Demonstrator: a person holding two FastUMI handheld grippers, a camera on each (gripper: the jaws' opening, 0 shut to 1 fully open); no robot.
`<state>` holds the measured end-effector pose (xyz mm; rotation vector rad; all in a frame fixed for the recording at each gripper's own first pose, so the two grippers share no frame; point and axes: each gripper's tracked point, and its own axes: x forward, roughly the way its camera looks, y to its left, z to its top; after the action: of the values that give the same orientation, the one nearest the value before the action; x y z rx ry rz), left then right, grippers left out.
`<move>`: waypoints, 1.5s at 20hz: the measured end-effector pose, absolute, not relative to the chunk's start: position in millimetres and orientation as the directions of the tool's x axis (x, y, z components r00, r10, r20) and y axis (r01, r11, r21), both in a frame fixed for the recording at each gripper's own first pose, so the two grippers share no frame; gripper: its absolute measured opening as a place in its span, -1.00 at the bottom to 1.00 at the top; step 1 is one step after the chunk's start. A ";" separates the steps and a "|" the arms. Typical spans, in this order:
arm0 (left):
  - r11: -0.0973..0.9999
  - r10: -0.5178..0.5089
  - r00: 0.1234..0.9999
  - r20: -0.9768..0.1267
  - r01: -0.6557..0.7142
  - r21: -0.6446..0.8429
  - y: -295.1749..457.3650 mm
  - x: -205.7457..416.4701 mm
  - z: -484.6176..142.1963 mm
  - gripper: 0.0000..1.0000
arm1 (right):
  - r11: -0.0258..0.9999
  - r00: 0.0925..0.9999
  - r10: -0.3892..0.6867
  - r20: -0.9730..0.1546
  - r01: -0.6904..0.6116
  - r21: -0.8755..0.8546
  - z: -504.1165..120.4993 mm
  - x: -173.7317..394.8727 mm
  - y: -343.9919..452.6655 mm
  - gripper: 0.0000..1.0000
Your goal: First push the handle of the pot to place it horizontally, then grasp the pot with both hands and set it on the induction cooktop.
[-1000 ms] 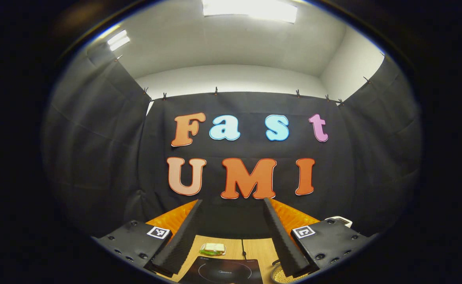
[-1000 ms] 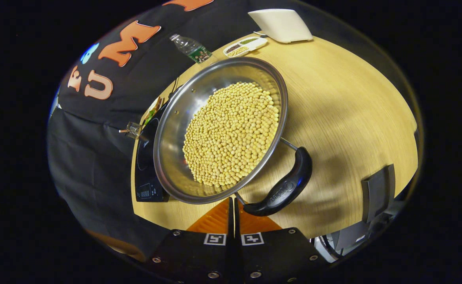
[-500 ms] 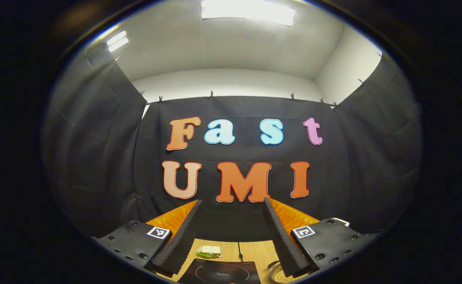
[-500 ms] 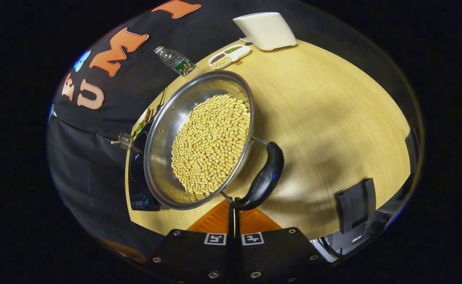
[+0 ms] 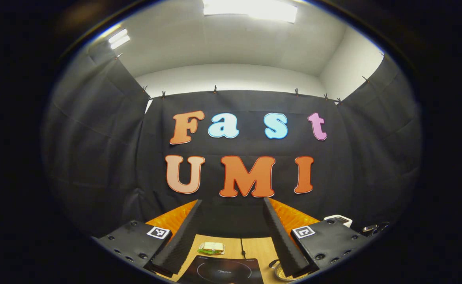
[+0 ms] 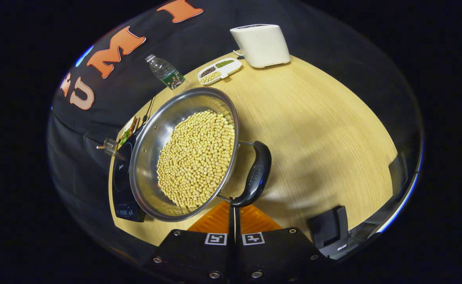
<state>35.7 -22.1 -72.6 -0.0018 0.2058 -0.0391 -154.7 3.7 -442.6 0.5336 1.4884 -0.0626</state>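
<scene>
In the right gripper view a steel pot (image 6: 148, 157) full of yellow beans stands on the wooden table (image 6: 317, 130). Its black loop handle (image 6: 255, 173) sticks out on the pot's right side. My right gripper (image 6: 233, 205) is shut with nothing between its fingers, and its tips touch the handle's near end. The black induction cooktop (image 6: 121, 177) lies just left of the pot, partly hidden behind it. My left gripper (image 5: 232, 201) hangs open above the table and faces the wall. Below it lie the cooktop (image 5: 223, 272) and a sliver of the pot (image 5: 279, 272).
At the table's far edge stand a water bottle (image 6: 163, 73), a white divided tray of beans (image 6: 219, 71) and a white appliance (image 6: 260, 45). A small plate with a sandwich (image 5: 212, 248) lies behind the cooktop. A dark object (image 6: 329, 230) sits past the table's near right edge.
The pot has turned: its handle swung round with my shut right gripper against its end, and the pot sits farther left in that view. The left gripper only wobbled slightly.
</scene>
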 end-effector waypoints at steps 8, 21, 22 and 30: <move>0.999 -0.028 0.981 -0.193 0.036 0.037 -15.5 34.3 -68.0 0.94 | 0.873 0.097 0.270 -0.958 0.394 0.286 -451.4 -135.6 -8.9 -1.00; 0.999 -0.006 0.969 -0.246 0.016 0.038 -4.6 33.6 -89.5 0.94 | 0.878 0.142 0.217 -0.966 0.405 0.256 -459.3 -92.0 -33.7 -1.00; 0.999 -0.004 0.969 -0.248 0.014 0.040 -3.6 34.2 -89.7 0.94 | 0.878 0.133 0.216 -0.967 0.408 0.252 -460.6 -89.2 -34.4 -1.00; 0.999 -0.010 0.959 -0.284 0.021 0.036 -4.2 28.0 -107.7 0.94 | 0.857 0.144 0.187 -0.972 0.459 0.233 -478.3 -53.7 -43.6 -1.00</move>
<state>28.0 -4.2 -107.7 0.0385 0.2883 -0.0154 -53.7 -43.6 -478.3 0.5532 1.4343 -0.2111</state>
